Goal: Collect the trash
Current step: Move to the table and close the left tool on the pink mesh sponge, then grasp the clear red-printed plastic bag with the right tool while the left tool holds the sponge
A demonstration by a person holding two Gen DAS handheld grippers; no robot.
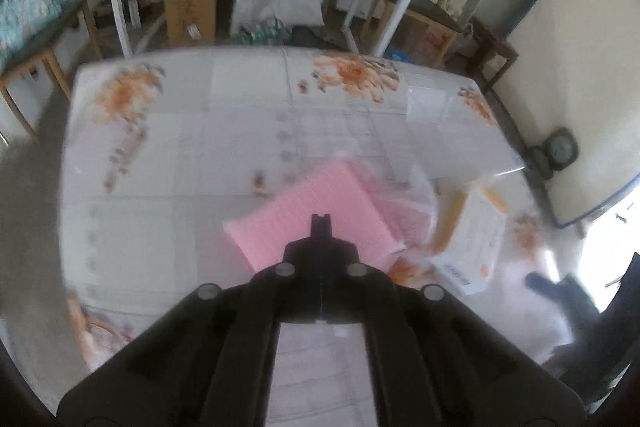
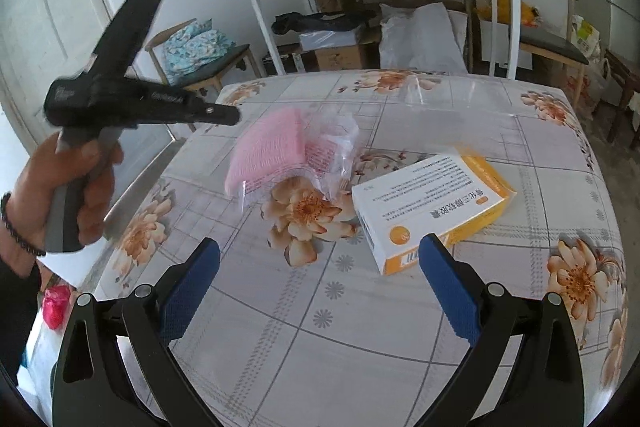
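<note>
- Trash remaining on the table [image 2: 400, 327]: a pink ridged pad [image 2: 266, 147] part-wrapped in a crumpled clear plastic bag [image 2: 334, 151], and a white-and-orange carton [image 2: 432, 203] lying flat just beside it on the right wrist view's right side.
- Pink ridged pad and clear plastic bag lie near the middle of the floral tablecloth; the bag touches the pad, and the carton sits apart from the bag by a narrow gap.
- Left gripper [image 1: 320, 223]: jaws fully clenched, with nothing visible between them. In the left wrist view its closed tips overlap the pink pad, but the right wrist view shows this gripper [image 2: 236, 115] raised above the table, clear of the pad; contact is judged absent.
- Person's left hand [image 2: 76, 195] grips the handle of the left gripper, at the table's left edge.
- Right gripper [image 2: 320, 255]: jaws spread wide, blue pads [image 2: 192, 291] empty, poised low over the table with the near end of the carton just beyond the right-hand pad.
- Progress, judged: neither item is grasped, both are left to collect. A white bag holding something red [image 2: 52, 307] shows at the lower left edge; whether it is the collection bag cannot be told.
- Next step, judged: close the right gripper on the carton's near end.
</note>
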